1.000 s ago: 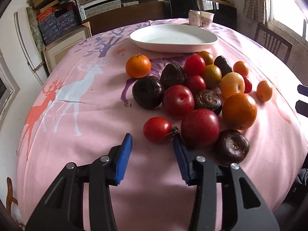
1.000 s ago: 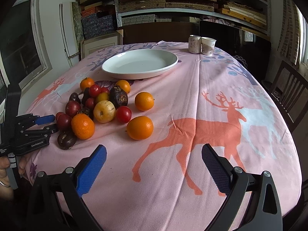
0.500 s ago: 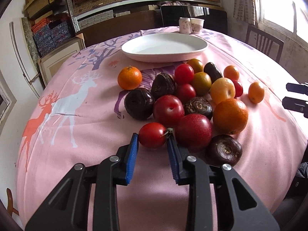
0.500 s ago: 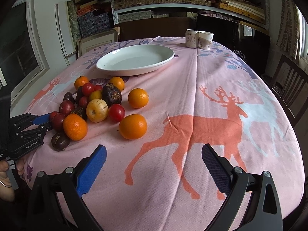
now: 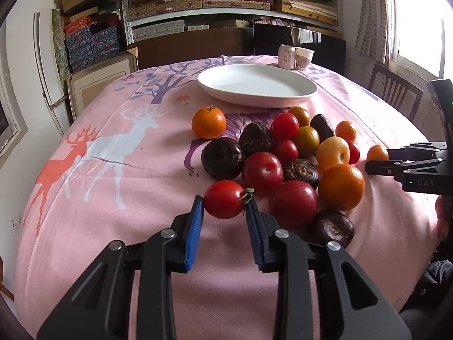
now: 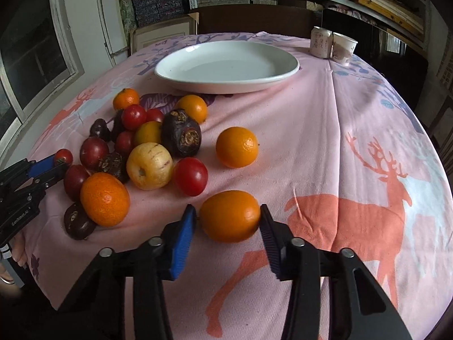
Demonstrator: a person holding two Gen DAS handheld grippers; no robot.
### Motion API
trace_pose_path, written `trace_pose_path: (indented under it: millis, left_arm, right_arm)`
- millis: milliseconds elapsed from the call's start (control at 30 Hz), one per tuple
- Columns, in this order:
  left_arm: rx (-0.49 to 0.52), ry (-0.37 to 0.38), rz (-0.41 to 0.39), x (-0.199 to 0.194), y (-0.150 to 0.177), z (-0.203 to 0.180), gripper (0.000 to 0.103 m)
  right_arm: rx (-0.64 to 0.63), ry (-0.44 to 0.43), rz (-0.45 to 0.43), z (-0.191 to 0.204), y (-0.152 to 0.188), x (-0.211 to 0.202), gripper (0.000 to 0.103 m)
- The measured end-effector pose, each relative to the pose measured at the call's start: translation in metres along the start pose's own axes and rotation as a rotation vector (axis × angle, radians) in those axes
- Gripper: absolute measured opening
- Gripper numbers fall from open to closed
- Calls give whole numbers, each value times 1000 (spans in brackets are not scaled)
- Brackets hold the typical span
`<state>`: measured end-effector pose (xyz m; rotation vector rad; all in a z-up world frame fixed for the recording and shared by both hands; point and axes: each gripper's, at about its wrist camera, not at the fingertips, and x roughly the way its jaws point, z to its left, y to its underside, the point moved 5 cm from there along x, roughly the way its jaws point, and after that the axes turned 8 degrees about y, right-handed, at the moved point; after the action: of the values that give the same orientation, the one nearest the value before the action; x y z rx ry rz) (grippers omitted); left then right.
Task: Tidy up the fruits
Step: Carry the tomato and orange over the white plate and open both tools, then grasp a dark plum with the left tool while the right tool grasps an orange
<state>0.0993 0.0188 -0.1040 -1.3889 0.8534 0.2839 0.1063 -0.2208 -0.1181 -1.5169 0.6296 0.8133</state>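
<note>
Low in the left wrist frame, the left gripper [image 5: 223,206] has its blue pads closed tight on a red tomato [image 5: 224,199], one pad against each side, the green stalk touching the right-hand pad. That tomato sits at the near edge of the fruit heap on the pink deer-print tablecloth [image 5: 113,198].

Low in the right wrist frame, the right gripper [image 6: 228,215] has its jaws closing around an orange [image 6: 230,216] that lies between them. The right-hand pad looks to be against the peel, and the left-hand pad seems just shy of it, though the angle makes that hard to judge. This orange rests on the cloth apart from the main heap.

Outward from there, in the right wrist view, a red tomato [image 6: 190,176] sits just above and left of the held orange, a pale yellow striped fruit [image 6: 149,166] touches it on the left, and a larger orange [image 6: 104,199] lies at the lower left beside a dark purple fruit [image 6: 79,221]. Another orange [image 6: 237,147] stands alone near the centre of the frame. More red, yellow and dark fruits crowd the left of the frame.

A white oval plate [image 6: 226,68] lies in the upper middle, beyond the heap. In the upper right stand a can [image 6: 320,42] and a paper cup [image 6: 344,47], touching. Shelves of boxes fill the top of both frames.
</note>
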Motion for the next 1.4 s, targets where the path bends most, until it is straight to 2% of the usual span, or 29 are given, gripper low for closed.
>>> trace_pose_path:
  millis: [200, 300, 367, 500, 633, 733, 900, 933, 967, 1000, 1033, 1100, 1233, 1367, 1400]
  left_arm:
    - [4, 13, -19, -4, -1, -2, 30]
    - [-20, 51, -13, -4, -6, -2, 30]
    - [-16, 67, -24, -5, -20, -5, 30]
    - [2, 85, -49, 4, -68, -15, 30]
    - [17, 73, -53, 43, -121, -21, 31]
    - [-6, 89, -7, 87, -152, -17, 31]
    - [-10, 89, 83, 143, -173, -15, 31]
    - [-10, 84, 100, 151, -173, -15, 33]
    - [-14, 85, 122, 157, -172, -14, 38]
    - [-26, 88, 128, 157, -172, -13, 52]
    - [-35, 84, 117, 154, -169, -10, 63]
    - [-35, 87, 79, 138, -167, -10, 67]
    - [-33, 121, 40, 96, -147, -19, 67]
    - [32, 104, -1, 40, -106, -33, 76]
    - [51, 104, 2, 29, -94, -37, 77]
  right_arm:
    - [79, -134, -62, -9, 4, -19, 45]
    - [123, -185, -85, -16, -4, -29, 45]
    - [129, -190, -102, -21, -19, -33, 45]
    - [145, -189, -121, -31, -64, -26, 45]
    - [176, -185, -119, -35, -111, 3, 46]
    - [201, -183, -102, -34, -138, 29, 46]
    - [238, -196, -61, -37, -162, 65, 47]
    - [244, -196, -55, -38, -164, 68, 53]
    - [258, -200, -51, -39, -164, 68, 71]
    - [271, -203, -57, -41, -164, 64, 78]
    - [273, -203, -83, -42, -162, 58, 79]
    - [240, -177, -113, -41, -155, 45, 79]
    - [220, -167, -168, -41, -123, 16, 79]
    - [275, -185, -203, -55, -76, -3, 99]
    - [302, -197, -211, -60, -65, -6, 99]
